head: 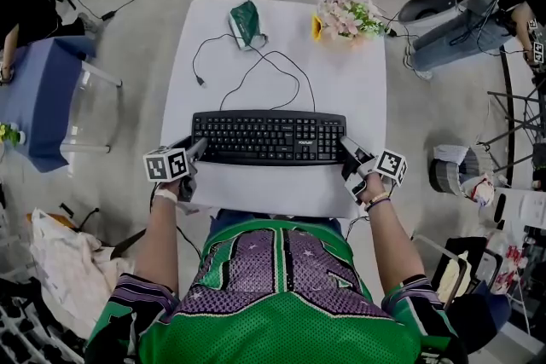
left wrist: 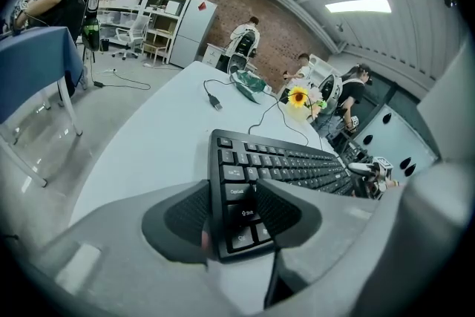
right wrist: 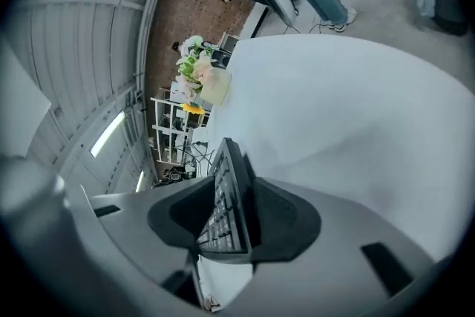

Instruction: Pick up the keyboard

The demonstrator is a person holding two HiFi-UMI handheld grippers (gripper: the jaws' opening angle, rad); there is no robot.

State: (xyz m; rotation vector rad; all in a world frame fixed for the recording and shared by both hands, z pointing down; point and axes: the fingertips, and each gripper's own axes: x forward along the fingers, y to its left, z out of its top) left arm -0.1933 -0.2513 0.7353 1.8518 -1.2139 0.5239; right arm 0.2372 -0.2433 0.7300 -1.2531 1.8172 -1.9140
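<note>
Keyboard (head: pixel 269 136) at lower centre of tabletop (head: pixel 358 72), clamped at its ends by left gripper (head: pixel 198 149) and right gripper (head: pixel 347 147). Grasp seemingly set; next, lift both ends together, level.

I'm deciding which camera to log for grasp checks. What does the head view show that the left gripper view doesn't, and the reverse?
Head view only: the person's jersey and the left gripper's marker cube. Left gripper view only: its fingers closed on the keyboard's corner; shelves by a brick wall. Both: keyboard, cable, flowers, right gripper.
</note>
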